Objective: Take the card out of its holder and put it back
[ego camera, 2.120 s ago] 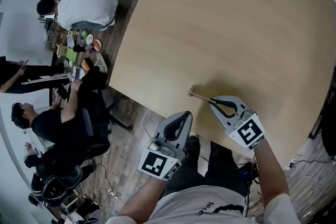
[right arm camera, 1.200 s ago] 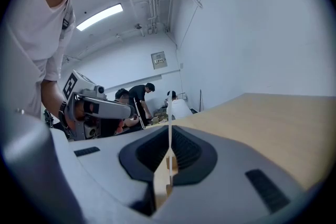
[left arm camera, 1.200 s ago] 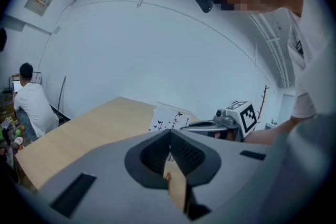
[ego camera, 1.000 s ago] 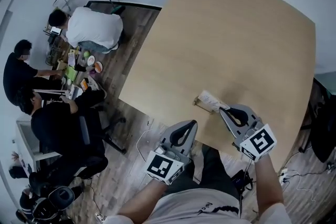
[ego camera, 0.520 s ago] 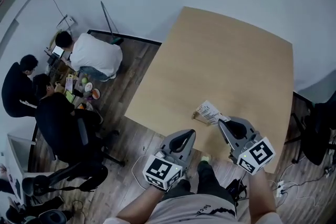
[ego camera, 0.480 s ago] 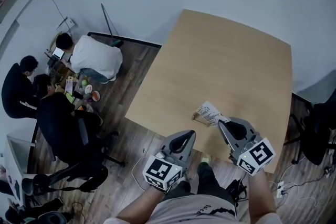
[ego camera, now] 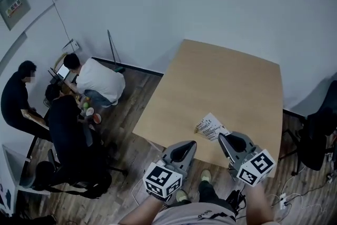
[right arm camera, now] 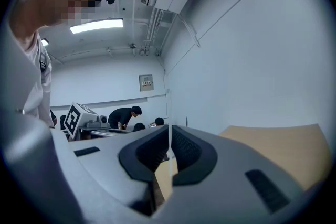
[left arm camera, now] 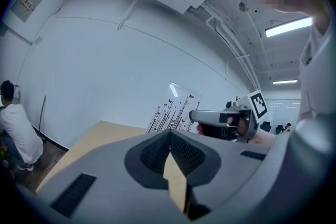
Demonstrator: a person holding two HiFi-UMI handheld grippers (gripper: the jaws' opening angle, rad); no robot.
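My right hand-held gripper (ego camera: 222,136) pinches the card (ego camera: 211,125) over the counter's (ego camera: 226,76) near edge, seemingly lifted clear. My left hand-held gripper (ego camera: 187,146) is pressed together, empty.

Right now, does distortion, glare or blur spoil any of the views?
Head view: heavy fisheye bend, dim even light, card distinct. Left gripper view: glare streak on the card, vignetted corners. Right gripper view: ceiling lamp blown out, card an edge-on line in the right tongs.

Office: table (ego camera: 221,87), laptop (ego camera: 62,71), coworkers (ego camera: 100,81).
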